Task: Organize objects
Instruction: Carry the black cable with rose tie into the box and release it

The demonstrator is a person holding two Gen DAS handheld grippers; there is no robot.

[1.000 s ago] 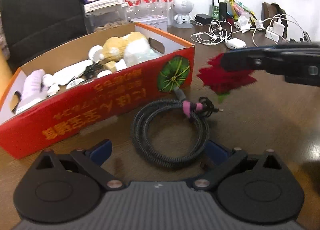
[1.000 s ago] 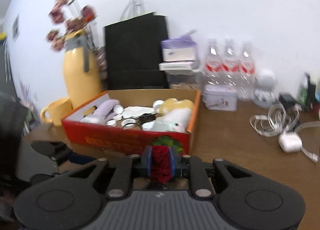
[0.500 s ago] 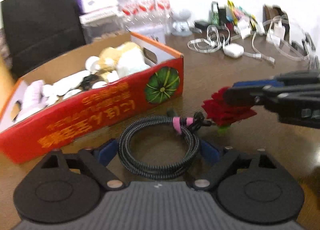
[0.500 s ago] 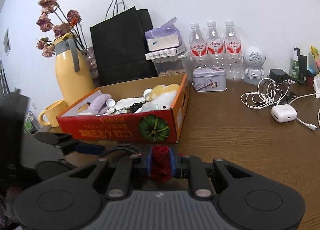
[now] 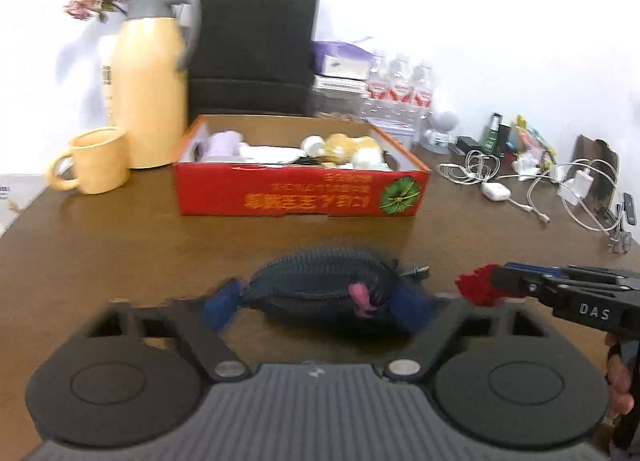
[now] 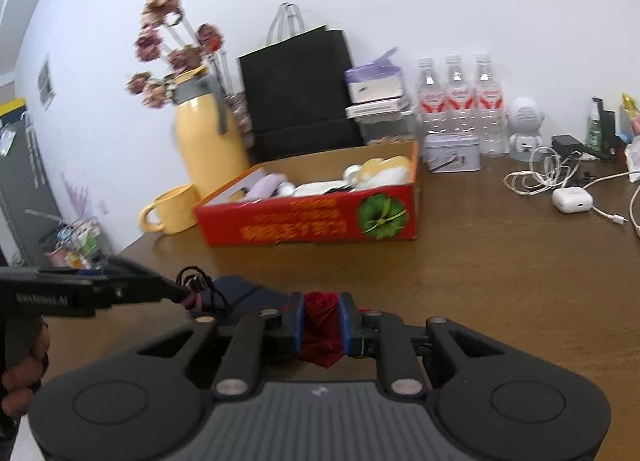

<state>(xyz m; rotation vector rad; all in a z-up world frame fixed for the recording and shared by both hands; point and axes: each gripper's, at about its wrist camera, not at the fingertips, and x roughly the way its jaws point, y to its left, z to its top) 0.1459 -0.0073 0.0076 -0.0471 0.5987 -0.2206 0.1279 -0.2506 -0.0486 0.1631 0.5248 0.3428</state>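
My left tongs (image 5: 320,303) have just been closing, and the coiled black cable (image 5: 320,281) with its pink tie (image 5: 360,295) now sits squeezed between the blue pads (image 5: 222,301), pressed into a flat oval. From my right camera the coil looks lifted clear of the brown tabletop (image 6: 500,281), its loose plug end dangling near the left tongs' tip, though the blur keeps me from being sure.

My right tongs (image 6: 322,325) are nearly closed and pinch a red fabric rose (image 6: 322,327) between their pads. In the left view the same rose (image 5: 478,289) pokes out of the tip of the right tongs, just beside the cable's plug, over the near edge of the tabletop. A few of my fingers (image 5: 620,381) show on the right tongs' handle.

Ahead of both tools, well apart from them, stands the red cardboard box (image 5: 300,197) with a green pumpkin printed on its front. It already holds a plush toy (image 5: 344,143), a pale purple item and some white pieces. Left of the box are a yellow mug (image 5: 92,161) and a yellow thermos jug (image 5: 150,89) with dried flowers behind it; a black paper bag (image 5: 252,49) stands behind the box. To the right lie white charging cables (image 5: 472,171), an earbud case (image 5: 496,191) and water bottles (image 6: 456,101) by the wall.
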